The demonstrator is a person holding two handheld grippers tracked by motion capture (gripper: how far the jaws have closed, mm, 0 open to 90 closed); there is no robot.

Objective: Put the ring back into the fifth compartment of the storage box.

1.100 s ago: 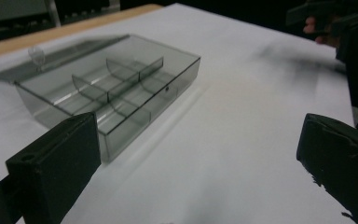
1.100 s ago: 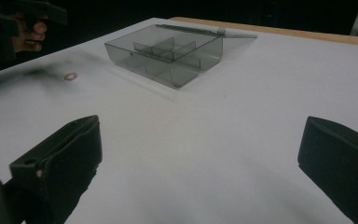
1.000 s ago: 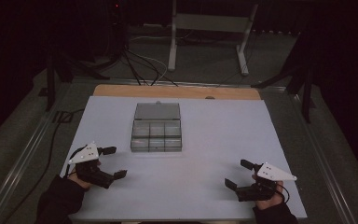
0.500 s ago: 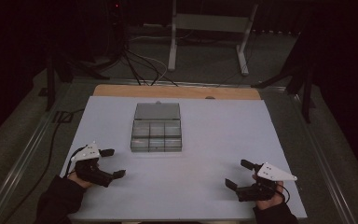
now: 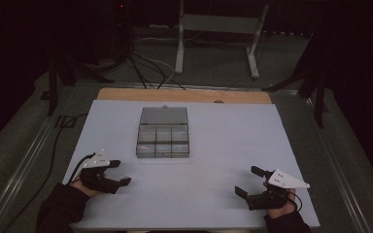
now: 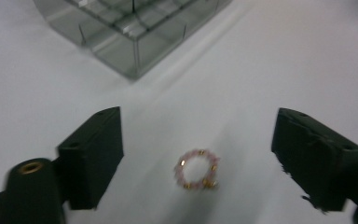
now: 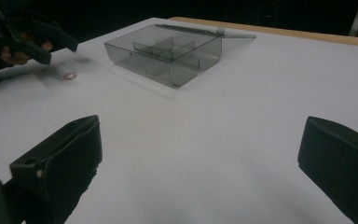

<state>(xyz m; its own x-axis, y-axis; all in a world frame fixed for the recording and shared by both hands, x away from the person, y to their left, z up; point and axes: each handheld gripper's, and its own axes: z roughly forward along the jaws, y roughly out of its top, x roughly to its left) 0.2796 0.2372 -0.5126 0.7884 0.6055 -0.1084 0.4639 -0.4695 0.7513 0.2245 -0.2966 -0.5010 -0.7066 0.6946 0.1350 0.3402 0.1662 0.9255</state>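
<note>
**Bead ring between the left jaws**

The left gripper has its jaws apart, just been closing, holding nothing. The small pink bead ring lies on the white table between them, touching neither. Beyond the fingertips stands the clear compartment box. The right gripper gapes wide, empty.

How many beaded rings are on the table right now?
1. The pink beaded ring lies on the white table between the open jaws of the left gripper, near the clear compartment box; its compartments look empty.
</note>
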